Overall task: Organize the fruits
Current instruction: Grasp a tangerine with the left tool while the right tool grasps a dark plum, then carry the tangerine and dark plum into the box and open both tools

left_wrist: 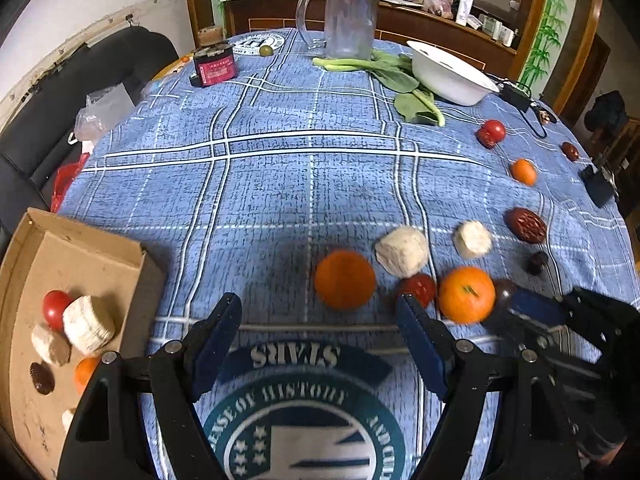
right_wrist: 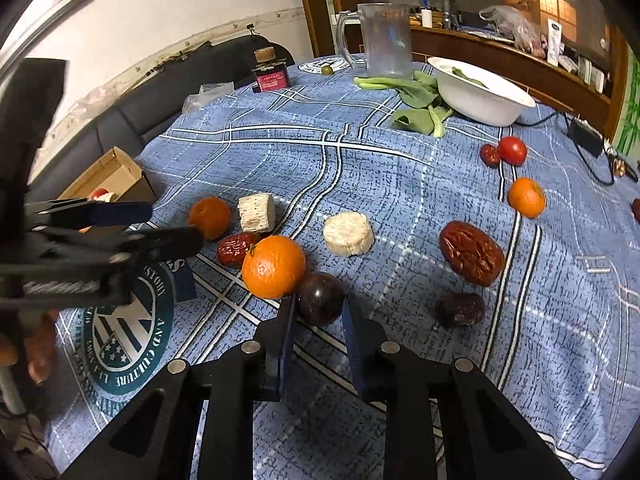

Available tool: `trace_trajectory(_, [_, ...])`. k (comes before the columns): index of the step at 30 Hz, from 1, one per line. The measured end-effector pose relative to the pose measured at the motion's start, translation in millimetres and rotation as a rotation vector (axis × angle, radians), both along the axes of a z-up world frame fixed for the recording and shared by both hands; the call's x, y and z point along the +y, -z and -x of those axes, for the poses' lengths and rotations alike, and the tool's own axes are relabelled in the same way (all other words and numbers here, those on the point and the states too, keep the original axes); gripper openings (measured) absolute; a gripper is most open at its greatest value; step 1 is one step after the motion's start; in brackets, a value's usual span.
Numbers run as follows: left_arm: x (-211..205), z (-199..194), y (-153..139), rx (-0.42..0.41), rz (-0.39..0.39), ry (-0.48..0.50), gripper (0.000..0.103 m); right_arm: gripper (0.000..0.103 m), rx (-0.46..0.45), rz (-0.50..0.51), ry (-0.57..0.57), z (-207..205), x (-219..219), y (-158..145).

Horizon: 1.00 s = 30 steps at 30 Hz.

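My left gripper (left_wrist: 320,312): jaws spread, nothing between, just short of orange (left_wrist: 344,279) | my right gripper (right_wrist: 318,308): fingers flanking dark plum (right_wrist: 320,298), grip unclear | cardboard box (left_wrist: 24,280) left, holding 6 pieces

The box (left_wrist: 72,264) is cut off by the left wrist picture's left edge; inside it, an orange (left_wrist: 85,372) and a pale piece (left_wrist: 68,418) are half hidden behind the left gripper (left_wrist: 320,320); in the right wrist view only a corner of the box (right_wrist: 116,178) shows behind that gripper's blurred fingers (right_wrist: 120,212); right of the box, the plum (left_wrist: 505,292) is mostly hidden behind the right gripper (left_wrist: 536,308) and an orange (left_wrist: 466,295); a date (right_wrist: 636,210) is cut by the right edge; the jar label (left_wrist: 216,72) beyond the box is too small to read.
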<state>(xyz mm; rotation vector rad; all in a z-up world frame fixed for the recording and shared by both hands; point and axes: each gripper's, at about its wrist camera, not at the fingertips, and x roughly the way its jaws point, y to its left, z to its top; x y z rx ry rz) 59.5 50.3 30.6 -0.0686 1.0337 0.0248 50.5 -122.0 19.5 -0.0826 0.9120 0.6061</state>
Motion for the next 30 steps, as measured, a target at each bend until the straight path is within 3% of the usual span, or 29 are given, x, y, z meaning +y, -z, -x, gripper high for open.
trace_trajectory(7, [5.2,-18.2,13.4,0.009,0.009,-0.014,0.076,0.025,0.01,-0.023,0.001,-1.4,-1.9,0.1])
trace_trajectory(10, [1.9,-16.8,14.6,-0.014,0.006,0.009,0.057,0.025,0.01,-0.022,0.002,-1.2,-2.0,0.3])
trace_trajectory(12, [1.3,-15.4,11.8,-0.021,0.026,0.026,0.031,0.025,0.011,-0.023,0.003,-1.6,-2.1,0.4])
trace_trajectory(22, [4.5,13.4,4.6,-0.03,0.024,0.033,0.031,0.025,-0.003,0.008,0.019,12.1,2.9,-6.5])
trace_trajectory(30, [-2.9,49.3,-11.0,-0.065,0.02,0.075,0.031,0.025,-0.024,-0.031,0.067,45.6,-6.8,-21.3])
